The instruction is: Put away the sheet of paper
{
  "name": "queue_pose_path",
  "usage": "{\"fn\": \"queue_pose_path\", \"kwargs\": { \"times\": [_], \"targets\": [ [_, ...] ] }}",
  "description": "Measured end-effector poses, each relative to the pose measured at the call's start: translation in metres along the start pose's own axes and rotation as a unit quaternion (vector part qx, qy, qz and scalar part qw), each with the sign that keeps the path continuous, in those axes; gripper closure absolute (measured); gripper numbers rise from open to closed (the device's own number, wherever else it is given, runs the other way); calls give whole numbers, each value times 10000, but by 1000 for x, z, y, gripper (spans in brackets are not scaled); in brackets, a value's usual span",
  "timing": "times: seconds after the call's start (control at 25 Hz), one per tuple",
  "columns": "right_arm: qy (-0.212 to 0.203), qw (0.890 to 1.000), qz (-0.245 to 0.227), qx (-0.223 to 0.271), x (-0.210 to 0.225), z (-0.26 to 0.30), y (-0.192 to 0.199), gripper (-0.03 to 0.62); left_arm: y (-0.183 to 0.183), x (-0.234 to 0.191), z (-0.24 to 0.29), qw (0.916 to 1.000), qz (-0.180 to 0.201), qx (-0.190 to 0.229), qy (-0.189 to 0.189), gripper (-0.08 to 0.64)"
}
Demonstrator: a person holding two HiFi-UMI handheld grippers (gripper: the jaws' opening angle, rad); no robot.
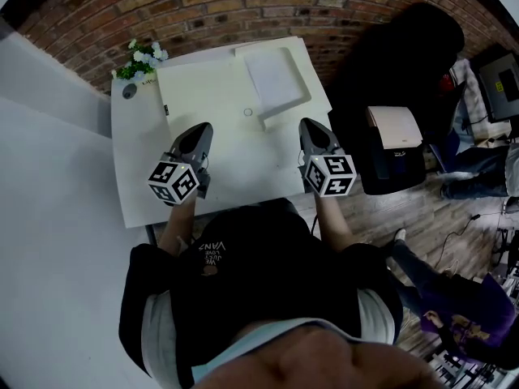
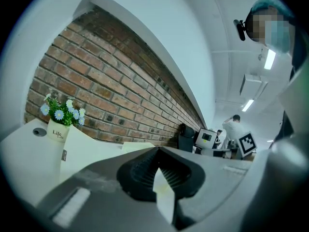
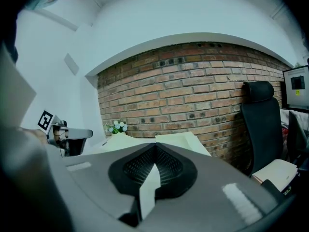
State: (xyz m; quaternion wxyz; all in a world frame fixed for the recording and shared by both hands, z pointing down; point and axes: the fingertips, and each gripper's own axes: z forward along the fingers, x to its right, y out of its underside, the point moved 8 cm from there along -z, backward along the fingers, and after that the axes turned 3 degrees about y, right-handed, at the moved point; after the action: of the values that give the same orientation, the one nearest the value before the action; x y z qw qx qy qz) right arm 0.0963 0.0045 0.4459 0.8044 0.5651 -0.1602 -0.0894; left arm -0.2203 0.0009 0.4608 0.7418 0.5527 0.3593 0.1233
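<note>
A white sheet of paper (image 1: 274, 77) lies in a shallow cream tray (image 1: 302, 96) at the far right of the white table (image 1: 134, 177). The tray rests on a large cream mat (image 1: 211, 96). My left gripper (image 1: 201, 130) hovers over the mat's near left part and my right gripper (image 1: 309, 125) over its near right edge, both short of the paper. Both are shut with nothing between the jaws; in each gripper view the tips of the left gripper (image 2: 157, 150) and right gripper (image 3: 155, 145) meet. The tray (image 3: 181, 140) shows ahead in the right gripper view.
A small pot of flowers (image 1: 139, 61) and a grey round object (image 1: 130, 91) stand at the table's far left corner. A small ring (image 1: 248, 112) lies on the mat. A black chair (image 1: 397, 55) and a stool with a beige box (image 1: 395, 128) stand right of the table. A brick wall (image 1: 203, 6) runs behind.
</note>
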Motion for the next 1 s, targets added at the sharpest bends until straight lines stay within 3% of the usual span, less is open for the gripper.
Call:
{"fn": "queue_pose_path", "kwargs": {
  "times": [1.0],
  "targets": [
    [-2, 10000, -15, -19, -13, -13, 9, 595, 11, 12, -12, 9999, -86, -64, 97, 560]
  ]
}}
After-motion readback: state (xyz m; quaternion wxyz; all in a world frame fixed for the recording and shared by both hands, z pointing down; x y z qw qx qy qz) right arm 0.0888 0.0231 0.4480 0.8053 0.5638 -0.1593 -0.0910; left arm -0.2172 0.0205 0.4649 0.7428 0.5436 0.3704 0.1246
